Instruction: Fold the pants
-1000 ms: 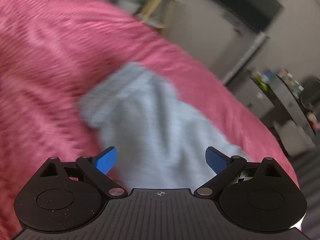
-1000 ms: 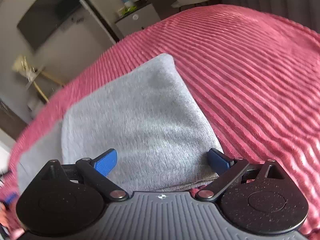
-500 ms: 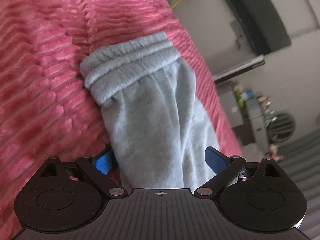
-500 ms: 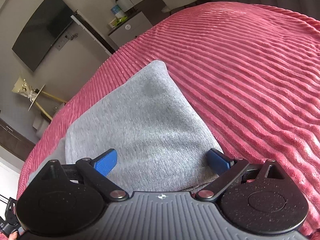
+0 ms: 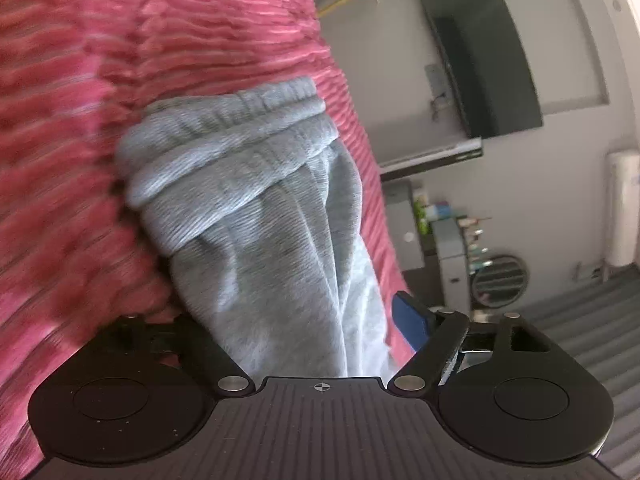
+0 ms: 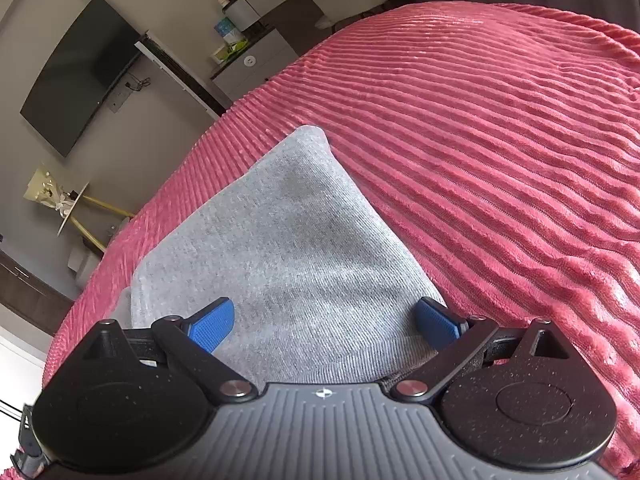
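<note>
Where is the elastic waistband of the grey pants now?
Left wrist view, upper centre: the waistband lies bunched on the pink blanket, ahead of the left claw.

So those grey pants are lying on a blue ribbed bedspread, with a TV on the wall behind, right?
Not quite: the bedspread is pink-red, not blue, as the right wrist view shows. The grey pants do lie on it, and the TV is on the wall behind.
</note>
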